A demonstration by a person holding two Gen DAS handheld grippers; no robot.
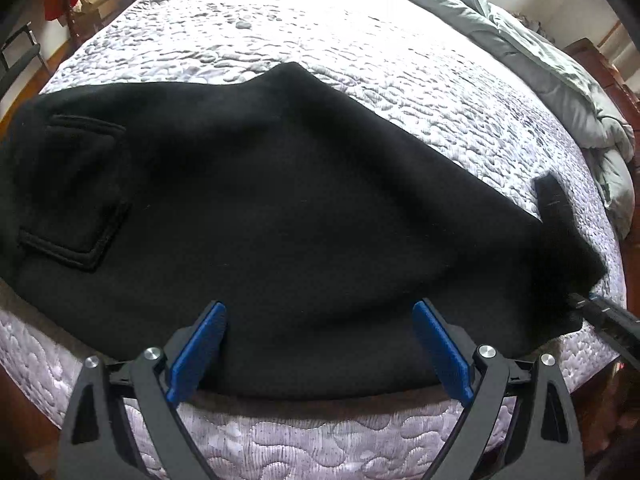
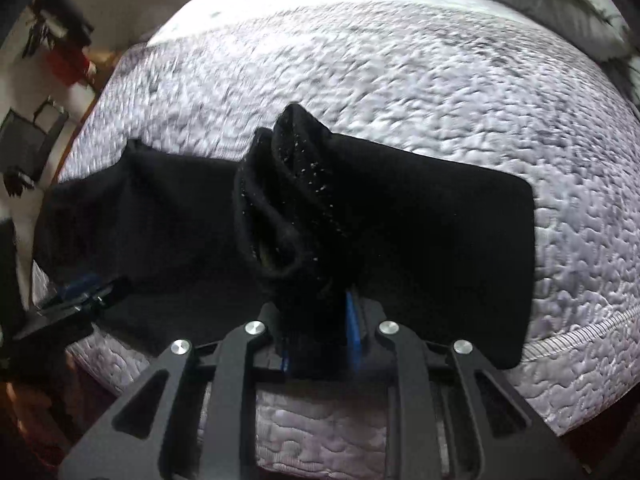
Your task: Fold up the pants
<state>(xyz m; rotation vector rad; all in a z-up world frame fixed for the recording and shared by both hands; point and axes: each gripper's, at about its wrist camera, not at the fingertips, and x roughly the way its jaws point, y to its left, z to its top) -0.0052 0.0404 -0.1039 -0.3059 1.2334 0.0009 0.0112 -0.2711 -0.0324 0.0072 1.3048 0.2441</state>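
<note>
Left wrist view: your left gripper (image 1: 320, 344) hangs over the near edge of the bed, its blue pads (image 1: 198, 350) spread wide apart with nothing between them, the tips hovering just above the near hem of the pants (image 1: 280, 208). The black pants lie flat across the quilted mattress cover (image 1: 304, 28), running from far left to far right of the view, with a stitched patch pocket (image 1: 76, 192) showing at the left end. At the right end the fabric narrows toward your right gripper (image 1: 608, 320), of which only a dark arm enters from the frame edge; a strip of black cloth stands up beside it. A grey duvet (image 1: 560, 72) is bunched along the far right side of the bed. Right wrist view: your right gripper (image 2: 320, 336) is closed tight on a bunched fold of the pants (image 2: 440, 240), the cloth rising in a lint-flecked ridge straight out of the jaws, with only slivers of blue pad visible on either side. The rest of the garment spreads flat on the mattress cover (image 2: 400, 80) to both sides of the pinch. Your left gripper (image 2: 80, 296) shows at the left edge, blurred, over the pants' near hem.
</note>
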